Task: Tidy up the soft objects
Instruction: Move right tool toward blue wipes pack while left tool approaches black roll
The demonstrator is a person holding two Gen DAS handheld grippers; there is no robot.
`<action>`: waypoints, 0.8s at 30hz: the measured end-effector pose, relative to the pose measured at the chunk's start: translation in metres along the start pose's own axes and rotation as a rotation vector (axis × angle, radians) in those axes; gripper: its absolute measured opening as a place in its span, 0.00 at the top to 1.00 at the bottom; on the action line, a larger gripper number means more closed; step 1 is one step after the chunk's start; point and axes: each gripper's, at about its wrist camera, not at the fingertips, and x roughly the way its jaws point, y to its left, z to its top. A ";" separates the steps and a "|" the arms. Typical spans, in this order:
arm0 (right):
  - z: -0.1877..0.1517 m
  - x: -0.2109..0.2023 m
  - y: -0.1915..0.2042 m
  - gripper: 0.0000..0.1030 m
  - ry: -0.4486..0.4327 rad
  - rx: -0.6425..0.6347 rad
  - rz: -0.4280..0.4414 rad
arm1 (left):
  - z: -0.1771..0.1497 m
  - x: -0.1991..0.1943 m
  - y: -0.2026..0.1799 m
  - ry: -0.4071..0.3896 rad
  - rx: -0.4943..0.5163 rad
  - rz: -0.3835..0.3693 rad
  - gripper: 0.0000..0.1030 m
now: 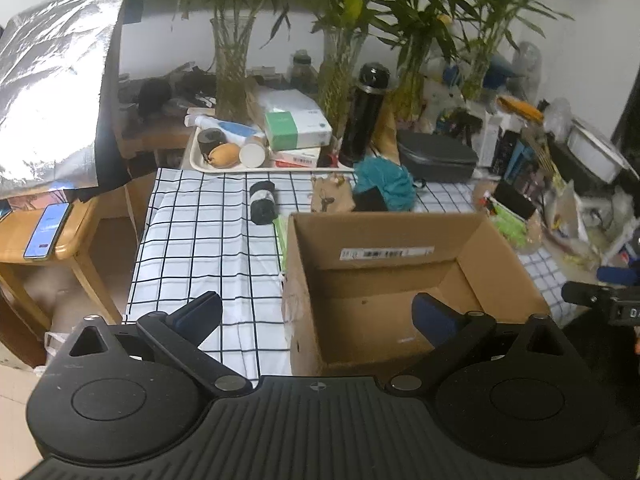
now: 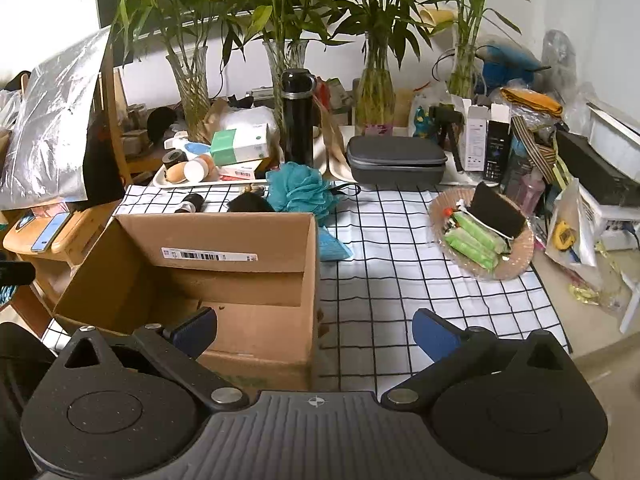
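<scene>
One open box (image 1: 384,280) stands on the checked worktop (image 1: 200,248), with nothing visible inside it. Behind it lie one teal pouf (image 1: 384,184), touching a black sponge (image 1: 370,199), and one dark roll (image 1: 263,203) off to its left. Four vases (image 2: 192,92) of green stalks line the back, with one black flask (image 2: 297,116), one grey case (image 2: 394,160) and one tray (image 1: 200,162) of small items.

The left tool (image 1: 316,312) is wide open and holds nothing, one finger over the cloth, the other over the box. The right tool (image 2: 316,328) is equally spread and holds nothing, its left finger over the box, its right finger over the cloth.

Only the right view shows clearly the plate (image 2: 520,256) at the right of the worktop, carrying green packets (image 2: 472,244) and a second black sponge (image 2: 496,210); I cannot count the packets exactly. It also shows a teal cloth (image 2: 332,246) touching the box's right wall. The left view alone shows a small brown pouch (image 1: 332,196) just left of the pouf. Both views catch one phone (image 1: 46,232) on the wooden side table (image 1: 76,240)
</scene>
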 end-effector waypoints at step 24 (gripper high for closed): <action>0.035 0.036 -0.019 0.00 -0.044 0.002 0.232 | 0.007 0.020 0.006 -0.075 0.057 -0.044 0.00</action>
